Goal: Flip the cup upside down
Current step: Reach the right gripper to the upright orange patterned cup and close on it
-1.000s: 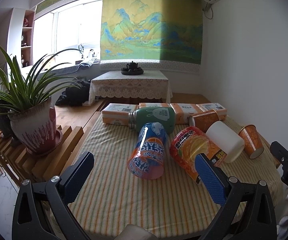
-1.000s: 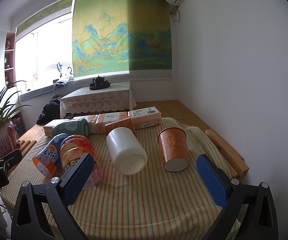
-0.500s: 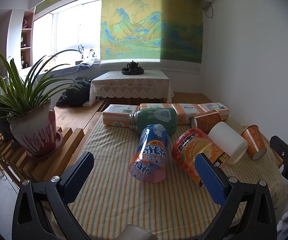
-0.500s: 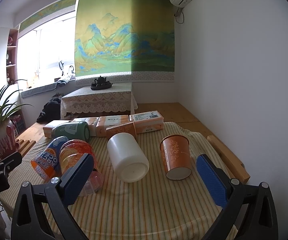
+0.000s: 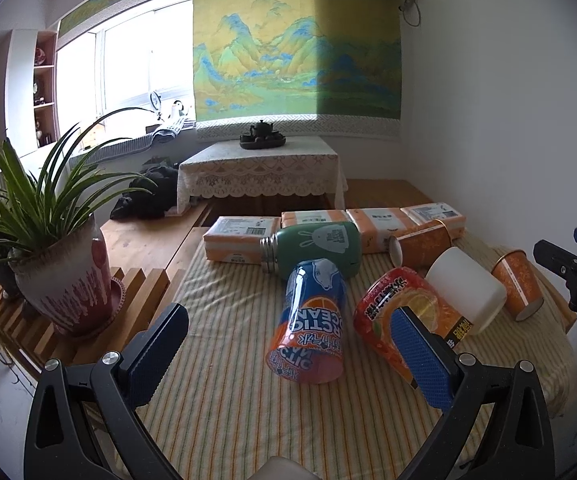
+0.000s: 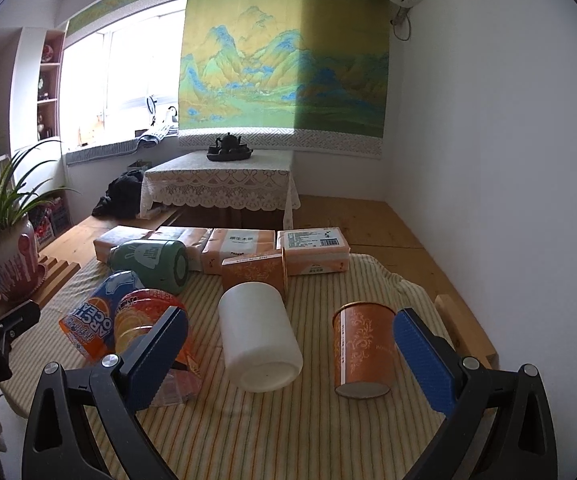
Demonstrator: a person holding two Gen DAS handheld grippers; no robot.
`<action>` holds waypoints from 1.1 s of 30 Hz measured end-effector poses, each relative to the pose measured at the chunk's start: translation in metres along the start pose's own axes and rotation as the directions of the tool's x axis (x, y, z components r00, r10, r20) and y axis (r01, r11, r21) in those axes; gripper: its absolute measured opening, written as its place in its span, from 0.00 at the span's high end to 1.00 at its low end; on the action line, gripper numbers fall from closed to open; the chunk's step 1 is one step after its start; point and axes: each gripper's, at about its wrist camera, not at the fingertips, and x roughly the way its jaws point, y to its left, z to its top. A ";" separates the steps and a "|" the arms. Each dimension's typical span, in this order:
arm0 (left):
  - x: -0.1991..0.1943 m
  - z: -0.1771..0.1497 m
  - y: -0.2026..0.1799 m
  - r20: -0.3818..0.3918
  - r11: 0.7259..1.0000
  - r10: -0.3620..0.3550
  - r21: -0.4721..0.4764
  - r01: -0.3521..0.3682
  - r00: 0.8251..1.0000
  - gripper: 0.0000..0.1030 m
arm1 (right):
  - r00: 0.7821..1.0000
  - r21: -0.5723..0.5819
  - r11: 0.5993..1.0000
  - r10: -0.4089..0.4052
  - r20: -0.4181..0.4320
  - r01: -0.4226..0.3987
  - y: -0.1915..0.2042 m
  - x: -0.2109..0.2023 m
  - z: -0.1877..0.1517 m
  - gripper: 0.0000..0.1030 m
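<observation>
Several cups lie on their sides on the striped tablecloth (image 5: 228,408). A blue and orange Arctic Ocean cup (image 5: 310,320) lies ahead of my open, empty left gripper (image 5: 288,352). A red and orange cup (image 5: 404,316) lies partly behind its right finger. A white cup (image 6: 258,336) and an orange paper cup (image 6: 362,346) lie ahead of my open, empty right gripper (image 6: 288,354). Another orange paper cup (image 6: 254,272) lies behind the white one. The right gripper's tip also shows at the right edge of the left wrist view (image 5: 572,268).
A green flask (image 5: 314,246) lies on its side behind the cups. A row of tissue packs (image 5: 372,224) lines the table's far edge. A potted plant (image 5: 60,276) stands on a wooden slatted rack at left. A white wall is at right.
Both grippers have drawn back and risen slightly, so the cups sit a little farther away. Nothing on the table has moved.
</observation>
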 end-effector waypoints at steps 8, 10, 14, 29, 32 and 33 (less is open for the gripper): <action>0.007 0.006 0.008 -0.002 1.000 0.018 0.013 -0.018 1.000 0.01 | 0.979 -0.314 0.932 0.137 -0.154 -0.180 0.021 0.058 0.048 0.13; 0.009 0.007 0.014 -0.006 1.000 0.028 0.011 -0.028 1.000 0.01 | 0.970 -0.378 0.902 0.143 -0.198 -0.210 0.030 0.073 0.059 0.22; 0.013 0.009 0.026 -0.017 0.999 0.049 0.009 -0.048 0.999 0.01 | 0.944 -0.494 0.826 0.131 -0.302 -0.272 0.048 0.110 0.070 0.25; 0.047 0.009 0.066 -0.083 0.994 0.101 -0.027 -0.103 0.991 0.01 | 0.819 -0.640 0.616 0.014 -0.573 -0.458 0.085 0.219 0.058 0.46; 0.054 0.008 0.066 -0.090 0.995 0.098 -0.024 -0.100 0.991 0.01 | 0.802 -0.641 0.597 0.007 -0.597 -0.483 0.088 0.228 0.056 0.46; 0.056 0.007 0.065 -0.091 0.995 0.096 -0.023 -0.098 0.991 0.01 | 0.797 -0.644 0.587 0.001 -0.605 -0.490 0.089 0.230 0.055 0.46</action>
